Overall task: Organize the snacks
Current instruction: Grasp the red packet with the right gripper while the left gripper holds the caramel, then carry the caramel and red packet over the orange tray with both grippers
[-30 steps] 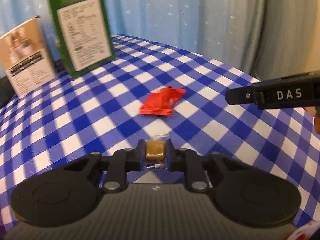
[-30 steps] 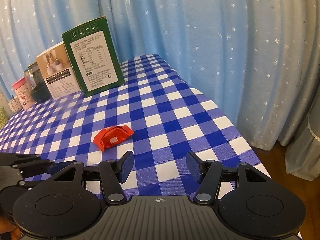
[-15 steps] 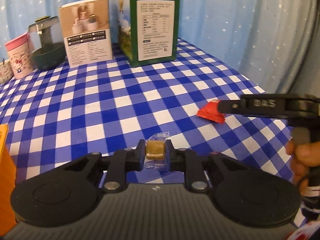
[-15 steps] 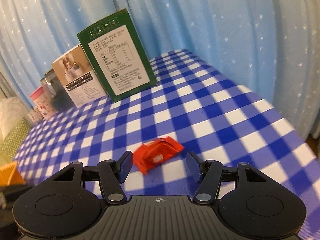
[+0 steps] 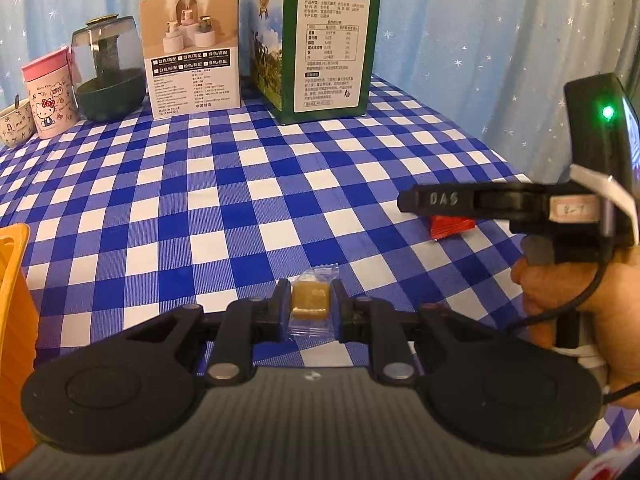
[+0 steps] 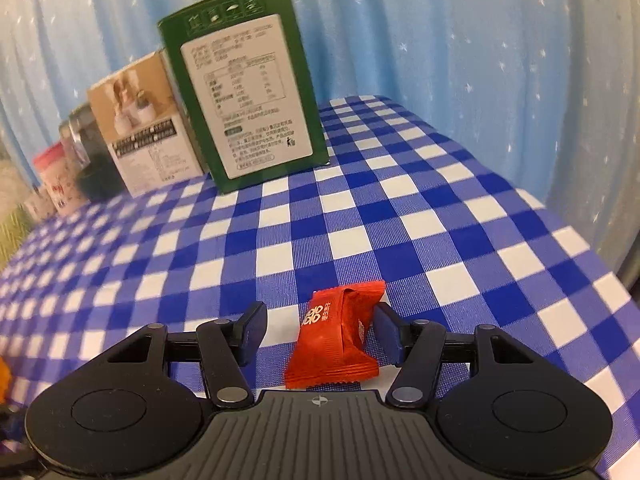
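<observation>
Where the count starts: two wrapped snacks, two cardboard boxes, two cups, one jar, two grippers. One small tan candy cube in clear wrapper [image 5: 311,301] sits pinched between the closed jaws of the left gripper [image 5: 311,307], lifted off the cloth. One red foil snack packet [image 6: 335,335] lies flat on the cloth between the parted fingers of the right gripper [image 6: 320,330]; the right finger looks just beside the packet, the left finger apart from it, nothing gripped. Surface: blue-and-white checked tablecloth [image 5: 224,208]. Behind it hangs a pale blue star-dotted curtain [image 5: 480,32]. Along the far edge stand a tall green carton with a white label [image 5: 332,44], a beige box picturing humidifiers [image 5: 192,52], a dark smoked-glass jar with lid [image 5: 110,68] holding something dark at the bottom, a pink cartoon cup [image 5: 50,94] and a small patterned cup [image 5: 16,122]; cup contents cannot be told. An orange plastic container edge [image 5: 14,300] shows at near left, interior hidden. A hand [image 5: 568,300] grips the right tool's handle.
</observation>
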Demonstrator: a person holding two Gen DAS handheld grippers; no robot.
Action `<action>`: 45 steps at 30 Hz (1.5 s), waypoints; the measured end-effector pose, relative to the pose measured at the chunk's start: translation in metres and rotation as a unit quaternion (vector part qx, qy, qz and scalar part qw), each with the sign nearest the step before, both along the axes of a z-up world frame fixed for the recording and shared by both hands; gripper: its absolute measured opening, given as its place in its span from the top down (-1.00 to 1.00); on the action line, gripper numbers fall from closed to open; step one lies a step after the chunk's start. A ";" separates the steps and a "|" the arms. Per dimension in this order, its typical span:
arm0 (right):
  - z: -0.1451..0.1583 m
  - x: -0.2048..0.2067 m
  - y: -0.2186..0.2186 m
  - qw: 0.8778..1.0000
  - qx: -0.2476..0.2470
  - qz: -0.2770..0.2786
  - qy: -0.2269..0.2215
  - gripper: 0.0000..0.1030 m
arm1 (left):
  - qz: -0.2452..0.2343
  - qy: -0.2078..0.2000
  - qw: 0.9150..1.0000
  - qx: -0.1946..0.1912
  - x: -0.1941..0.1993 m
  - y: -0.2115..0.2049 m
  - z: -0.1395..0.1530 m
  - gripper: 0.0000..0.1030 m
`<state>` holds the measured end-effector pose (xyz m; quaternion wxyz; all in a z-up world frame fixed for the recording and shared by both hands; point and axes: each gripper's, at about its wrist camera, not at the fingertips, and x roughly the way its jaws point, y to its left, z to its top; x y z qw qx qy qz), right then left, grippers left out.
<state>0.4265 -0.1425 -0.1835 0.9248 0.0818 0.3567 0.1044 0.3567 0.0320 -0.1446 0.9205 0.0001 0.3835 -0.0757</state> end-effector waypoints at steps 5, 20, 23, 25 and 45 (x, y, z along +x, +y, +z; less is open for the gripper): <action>-0.002 -0.006 0.009 0.997 -0.068 0.014 -0.016 0.36 | 0.000 0.005 1.000 -0.001 -0.002 0.000 -0.001 0.65; 0.026 -0.075 -0.005 1.000 -0.016 0.021 0.010 0.44 | 0.008 0.015 1.000 -0.001 -0.048 -0.004 0.011 0.65; 0.033 -0.100 -0.007 1.000 -0.014 0.022 0.015 0.44 | 0.009 0.015 1.000 0.000 -0.067 -0.006 0.019 0.65; 0.039 -0.118 -0.009 1.000 -0.010 0.022 0.019 0.44 | 0.009 0.013 1.000 0.002 -0.081 -0.007 0.025 0.65; 0.100 -0.276 -0.026 1.000 -0.017 0.012 0.010 0.43 | 0.030 -0.015 0.999 -0.015 -0.213 -0.001 0.092 0.65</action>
